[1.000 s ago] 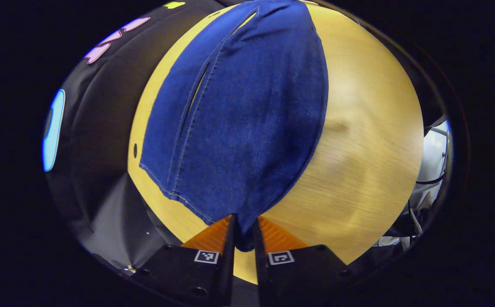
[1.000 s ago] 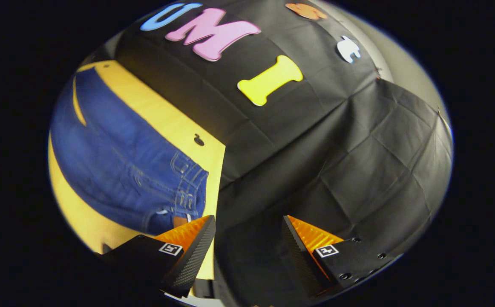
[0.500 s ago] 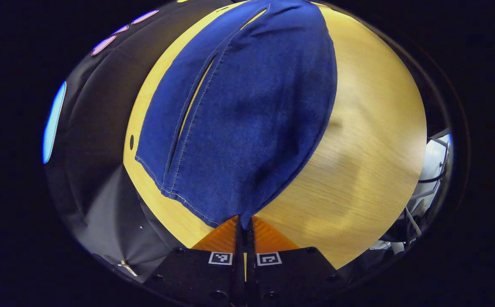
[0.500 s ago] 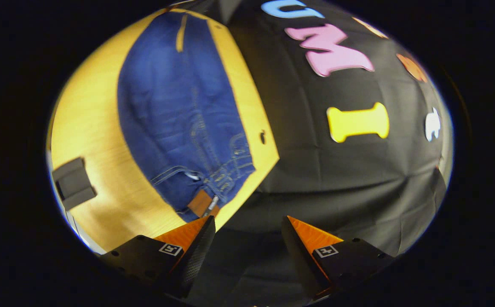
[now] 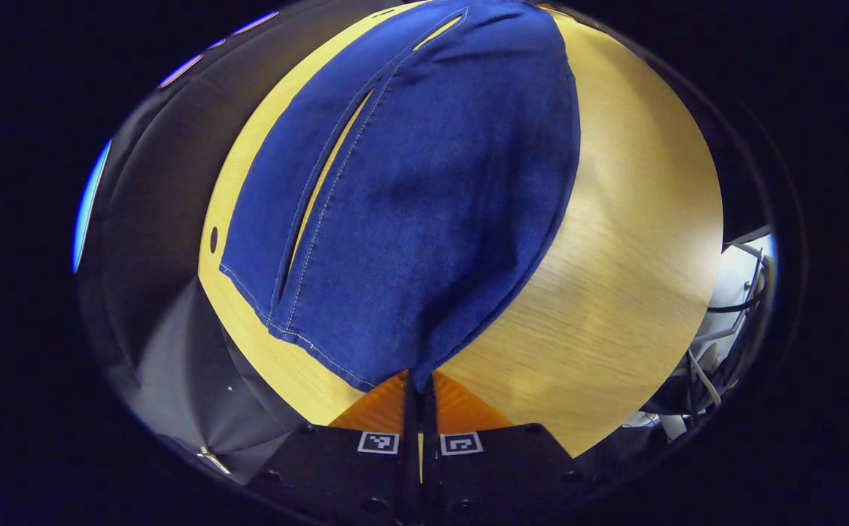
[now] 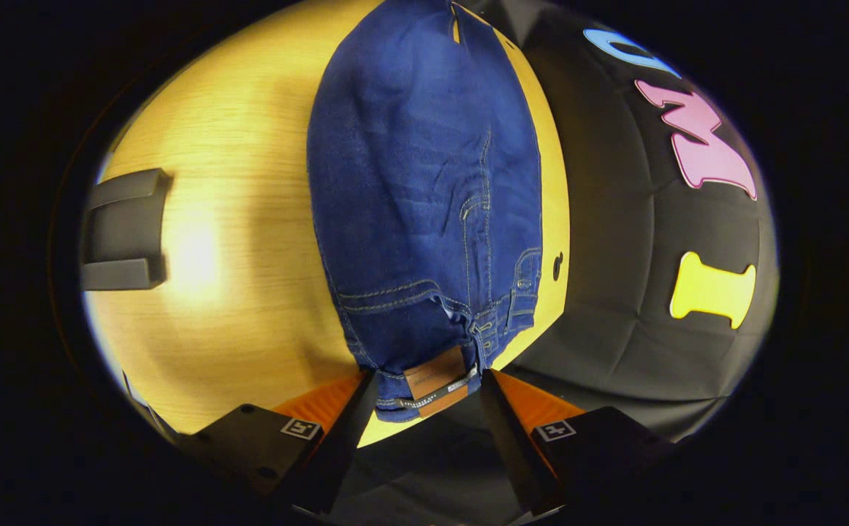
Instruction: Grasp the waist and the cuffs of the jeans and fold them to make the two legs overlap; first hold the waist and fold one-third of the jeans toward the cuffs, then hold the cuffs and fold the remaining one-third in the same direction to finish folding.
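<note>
Dark blue jeans [image 5: 424,197] lie flat along a wooden table [image 5: 614,256], the two legs side by side with a narrow gap between them. In the left gripper view the cuff end comes down to my left gripper [image 5: 419,383], which is shut on the near cuff's hem. In the right gripper view the waist of the jeans [image 6: 424,219] points toward me, with a brown leather patch [image 6: 435,380] on the waistband. My right gripper [image 6: 424,402] is open, and the waistband with the patch sits between its fingers at the table's edge.
A dark grey bracket-like block [image 6: 121,230] sits on the table left of the jeans in the right gripper view. A small dark hole [image 6: 557,267] marks the tabletop near the booth wall. Cables and white gear [image 5: 724,329] lie beyond the table's edge.
My left gripper's fingers have closed fully on the cuff. My right gripper has swung from facing the booth wall to the waist, which now lies between its open fingers.
</note>
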`<control>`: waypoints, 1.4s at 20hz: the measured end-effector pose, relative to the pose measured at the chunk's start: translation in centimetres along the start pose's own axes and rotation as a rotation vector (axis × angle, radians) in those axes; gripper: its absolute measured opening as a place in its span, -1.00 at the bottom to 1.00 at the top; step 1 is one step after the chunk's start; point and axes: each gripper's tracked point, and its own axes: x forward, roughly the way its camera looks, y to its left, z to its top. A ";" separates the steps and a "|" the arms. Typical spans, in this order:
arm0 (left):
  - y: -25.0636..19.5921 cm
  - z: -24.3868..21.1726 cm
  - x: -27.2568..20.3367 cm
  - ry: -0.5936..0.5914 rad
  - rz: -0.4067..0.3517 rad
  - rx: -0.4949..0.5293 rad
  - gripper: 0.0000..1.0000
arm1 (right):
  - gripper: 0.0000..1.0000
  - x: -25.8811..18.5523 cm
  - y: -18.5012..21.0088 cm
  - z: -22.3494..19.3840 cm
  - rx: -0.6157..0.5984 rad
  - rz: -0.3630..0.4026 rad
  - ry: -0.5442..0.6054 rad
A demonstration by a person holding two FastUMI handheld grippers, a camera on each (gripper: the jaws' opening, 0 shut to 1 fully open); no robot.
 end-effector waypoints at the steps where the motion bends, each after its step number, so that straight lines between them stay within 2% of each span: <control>1: -0.1 0.0 0.1 -0.002 0.004 -0.001 -0.87 | 0.80 0.3 0.3 0.0 0.006 0.020 0.001; 2: -0.1 -0.1 0.0 -0.002 0.007 -0.005 -0.87 | 0.72 0.5 0.6 0.1 -0.004 0.036 0.006; 3: 0.0 0.0 0.1 0.000 0.009 -0.009 -0.87 | 0.43 0.8 0.5 0.2 -0.018 0.036 0.004; 6: 0.0 0.0 0.1 -0.005 0.014 -0.024 -0.87 | 0.06 1.2 1.4 0.2 -0.003 0.074 0.023; 7: 0.0 0.1 0.2 -0.006 0.015 -0.025 -0.87 | -0.36 1.0 1.1 0.2 0.021 0.077 0.030; 9: 0.1 0.2 0.1 -0.006 0.016 -0.020 -0.87 | -0.44 1.6 0.7 0.4 0.069 0.085 0.040; 11: 0.0 0.1 0.1 -0.005 0.017 -0.022 -0.87 | -0.84 1.9 0.4 0.6 0.113 0.108 0.060; 13: 0.1 0.1 0.2 0.000 0.013 -0.035 -0.87 | -0.87 1.9 0.5 0.3 0.157 0.139 0.075; 15: 0.0 0.5 0.0 -0.010 -0.021 -0.083 -0.87 | -0.87 1.3 -0.2 0.4 0.147 0.141 0.080; 18: 1.5 2.7 -1.8 -0.101 -0.052 -0.185 -0.87 | -0.87 -0.2 -2.8 0.9 0.197 0.121 0.065; 24: 4.4 4.7 -5.4 -0.163 -0.235 -0.307 -0.88 | -0.87 -1.8 -12.9 3.5 0.373 0.013 0.004; 25: 4.9 5.2 -5.9 -0.171 -0.284 -0.347 -0.87 | -0.88 -1.9 -14.7 4.0 0.417 -0.003 -0.003; 28: 8.7 5.7 -6.5 -0.194 -0.331 -0.432 -0.88 | -0.87 -2.3 -19.4 5.1 0.590 -0.027 -0.024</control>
